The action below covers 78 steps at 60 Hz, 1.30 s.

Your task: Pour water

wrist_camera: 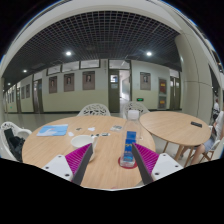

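A clear plastic bottle with a blue label stands upright on the round wooden table. It is between my fingers, close to the right finger's pad, with a gap on its left side. My gripper is open, its magenta pads spread wide just above the tabletop. A white cup or bowl sits on the table just beyond the left fingertip.
A blue flat item lies at the table's far left. Small items sit near its far edge. A second round table stands to the right. White chairs stand behind the table.
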Each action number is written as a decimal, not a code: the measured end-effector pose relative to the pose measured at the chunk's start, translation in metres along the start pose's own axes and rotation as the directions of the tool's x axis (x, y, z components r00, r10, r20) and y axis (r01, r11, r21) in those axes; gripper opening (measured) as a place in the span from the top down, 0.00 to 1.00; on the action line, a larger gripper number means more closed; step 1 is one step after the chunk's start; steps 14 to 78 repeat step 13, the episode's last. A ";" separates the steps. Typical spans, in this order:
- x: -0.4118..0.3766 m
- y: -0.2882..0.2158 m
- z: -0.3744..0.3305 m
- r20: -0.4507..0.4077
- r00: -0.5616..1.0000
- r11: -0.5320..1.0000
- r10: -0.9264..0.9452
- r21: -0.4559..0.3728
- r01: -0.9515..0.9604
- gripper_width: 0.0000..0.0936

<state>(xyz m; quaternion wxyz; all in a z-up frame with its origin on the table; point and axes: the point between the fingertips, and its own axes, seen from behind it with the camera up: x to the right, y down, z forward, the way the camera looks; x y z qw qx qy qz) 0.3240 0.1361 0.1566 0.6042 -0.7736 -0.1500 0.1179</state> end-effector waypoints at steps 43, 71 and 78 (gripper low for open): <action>-0.079 0.015 -0.061 0.170 0.984 0.999 0.053 -0.019 -0.051 0.10; -0.079 0.015 -0.061 0.170 0.984 0.999 0.053 -0.019 -0.051 0.10; -0.079 0.015 -0.061 0.170 0.984 0.999 0.053 -0.019 -0.051 0.10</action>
